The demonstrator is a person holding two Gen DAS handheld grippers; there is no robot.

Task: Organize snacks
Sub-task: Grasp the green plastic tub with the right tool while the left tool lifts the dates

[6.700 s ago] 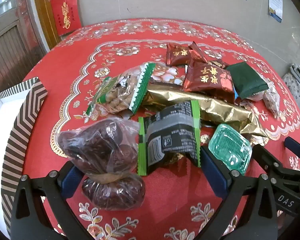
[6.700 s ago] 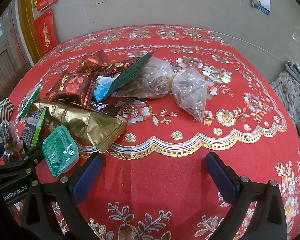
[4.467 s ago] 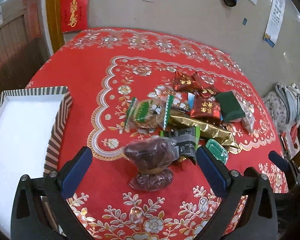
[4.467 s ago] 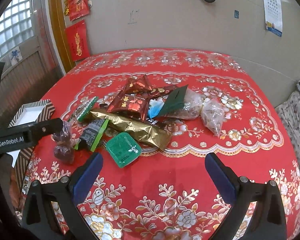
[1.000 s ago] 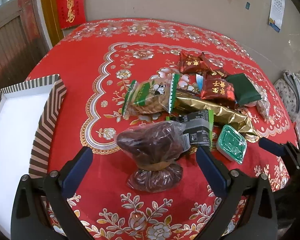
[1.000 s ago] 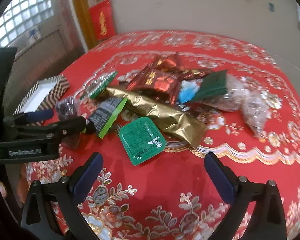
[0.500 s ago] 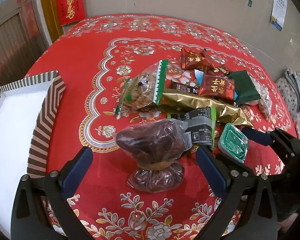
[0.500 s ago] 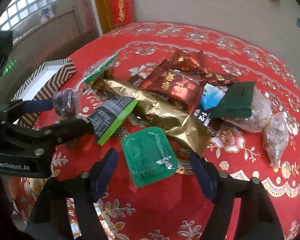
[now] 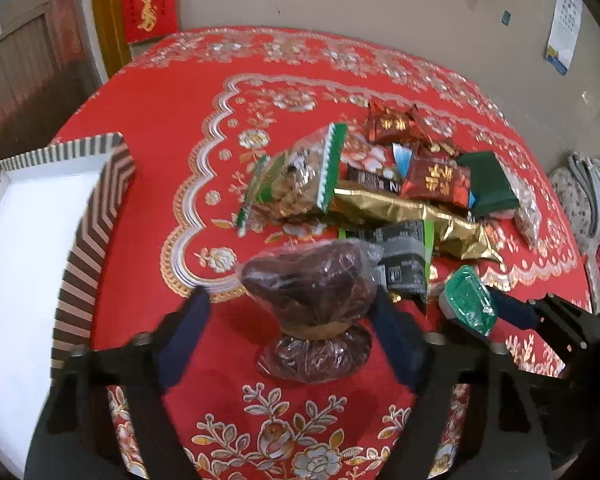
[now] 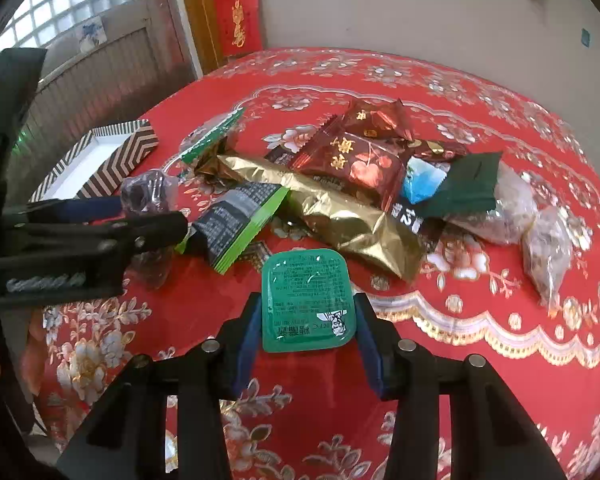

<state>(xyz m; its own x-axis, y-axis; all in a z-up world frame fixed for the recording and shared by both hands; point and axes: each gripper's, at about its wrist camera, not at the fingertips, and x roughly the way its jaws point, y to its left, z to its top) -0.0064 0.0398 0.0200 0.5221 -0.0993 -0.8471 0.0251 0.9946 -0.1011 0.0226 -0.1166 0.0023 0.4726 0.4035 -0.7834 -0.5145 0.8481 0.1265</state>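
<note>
Right hand-held gripper: jaws drawn in narrow against both side edges of the green-lidded sauce tub, which sits flat between the blue pads; it looks pinched, though contact on the right pad is hard to confirm. The tub lies on the red floral cloth of the desk.

Left hand-held gripper: jaws part-way in, straddling the clear bag of dark dried fruit. The right finger is touching or almost touching the bag's side; the left finger stands apart from it. The bag is tied at a waist, with a smaller lobe lying nearer the camera, between the fingers.

Just beyond the bag, to the right: a black-and-green packet. Beyond that, a long gold foil pack lies crosswise. A green-edged clear bag of brown snacks rests further ahead, tilted. Dark red wrapped sweets and a dark green packet sit on the far right of the pile.

Well off to the left of the left hand-held gripper: a striped-rim box with a white inside.
</note>
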